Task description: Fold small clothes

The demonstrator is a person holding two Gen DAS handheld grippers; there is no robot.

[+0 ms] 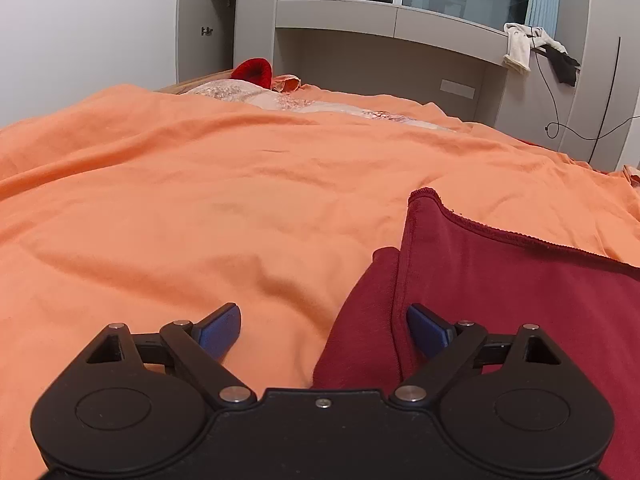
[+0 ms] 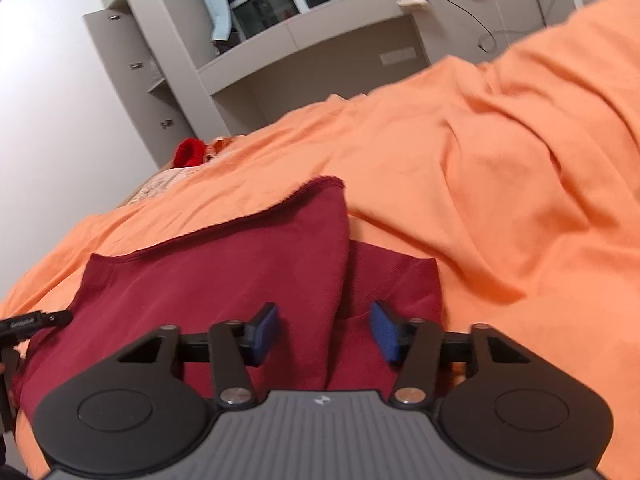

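A dark red garment (image 1: 500,280) lies partly folded on the orange bedsheet (image 1: 200,200). In the left wrist view it fills the lower right, with a folded flap on top and a sleeve part sticking out at its left. My left gripper (image 1: 324,328) is open and empty, low over the garment's left edge. In the right wrist view the same garment (image 2: 224,276) lies under my right gripper (image 2: 325,332), which is open and empty above the folded edge. The left gripper's tip (image 2: 36,322) shows at the far left of that view.
The orange sheet (image 2: 500,180) is wrinkled and rises in folds to the right. A bright red item (image 1: 254,70) and a patterned pillow (image 1: 280,100) lie at the bed's far end. Grey shelving (image 1: 380,20) with hanging clothes (image 1: 520,46) and a cable stands behind.
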